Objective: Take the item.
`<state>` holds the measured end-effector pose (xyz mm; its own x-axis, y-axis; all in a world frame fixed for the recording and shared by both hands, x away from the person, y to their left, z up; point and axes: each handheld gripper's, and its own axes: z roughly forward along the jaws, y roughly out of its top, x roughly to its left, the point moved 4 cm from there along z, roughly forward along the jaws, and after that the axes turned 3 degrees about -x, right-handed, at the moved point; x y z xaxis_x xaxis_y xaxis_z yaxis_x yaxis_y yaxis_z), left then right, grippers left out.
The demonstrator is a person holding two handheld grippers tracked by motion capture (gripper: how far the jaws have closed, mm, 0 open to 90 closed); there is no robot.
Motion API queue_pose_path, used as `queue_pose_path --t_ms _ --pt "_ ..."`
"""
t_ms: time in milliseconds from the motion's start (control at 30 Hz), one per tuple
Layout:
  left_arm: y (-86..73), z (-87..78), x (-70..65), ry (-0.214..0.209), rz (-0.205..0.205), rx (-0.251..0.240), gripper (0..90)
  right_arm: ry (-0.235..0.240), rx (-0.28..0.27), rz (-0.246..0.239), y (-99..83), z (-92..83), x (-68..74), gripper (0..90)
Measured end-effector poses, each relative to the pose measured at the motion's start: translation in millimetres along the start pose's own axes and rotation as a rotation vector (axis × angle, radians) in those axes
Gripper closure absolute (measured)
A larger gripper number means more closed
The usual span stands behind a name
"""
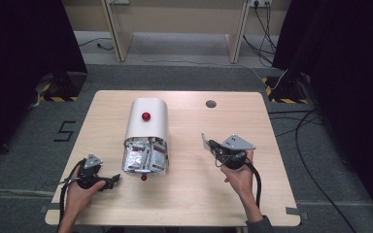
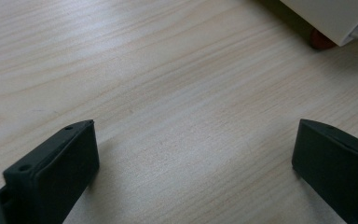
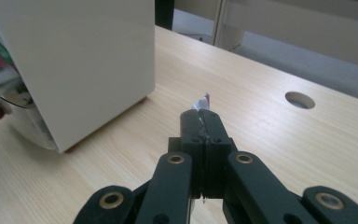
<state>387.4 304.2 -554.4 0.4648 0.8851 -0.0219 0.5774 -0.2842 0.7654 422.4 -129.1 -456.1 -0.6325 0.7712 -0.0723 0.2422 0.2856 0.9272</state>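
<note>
A white rounded box (image 1: pixel 146 119) with a red knob (image 1: pixel 146 116) lies on the wooden table (image 1: pixel 189 199), its open end facing the person. Several silver packets (image 1: pixel 145 156) are stuffed inside it. My right gripper (image 1: pixel 212 144) is to the right of the box, shut on a thin silver packet (image 1: pixel 205 141) held upright above the table. In the right gripper view the jaws (image 3: pixel 204 116) are pressed together with the packet's edge (image 3: pixel 201 101) sticking out past the tips. My left gripper (image 1: pixel 114 180) rests low at the front left, open, with bare wood between its jaws (image 2: pixel 193 140).
A second red knob (image 1: pixel 144 177) shows under the box's open end. A round cable hole (image 1: pixel 211 103) sits at the table's back right. The box's white side (image 3: pixel 79 60) stands close on the left in the right gripper view. Cables trail on the floor at the right.
</note>
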Motion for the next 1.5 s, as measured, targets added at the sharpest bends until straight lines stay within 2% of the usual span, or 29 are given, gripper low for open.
queue_pose_path --t_ms 267,767,1167,1300,1500 --pt "-1.1 -1.3 0.6 0.001 -0.002 0.000 0.0 0.015 0.042 0.017 -13.4 15.0 -2.7 90.0" --pt "-1.4 -1.7 0.8 0.002 -0.003 0.000 0.0 0.012 0.071 0.044 -26.3 24.8 -10.2 90.0" --pt "-1.4 -1.7 0.9 0.002 -0.003 0.000 0.0 -0.025 0.088 0.040 -33.2 27.6 -16.6 90.0" --pt "-1.4 -1.7 0.9 0.002 -0.003 0.000 0.0 -0.040 0.096 0.042 -35.9 28.0 -22.7 89.6" --pt "-1.4 -1.7 0.9 0.002 -0.003 0.000 0.0 -0.064 0.142 0.052 -48.0 34.7 -32.7 88.3"
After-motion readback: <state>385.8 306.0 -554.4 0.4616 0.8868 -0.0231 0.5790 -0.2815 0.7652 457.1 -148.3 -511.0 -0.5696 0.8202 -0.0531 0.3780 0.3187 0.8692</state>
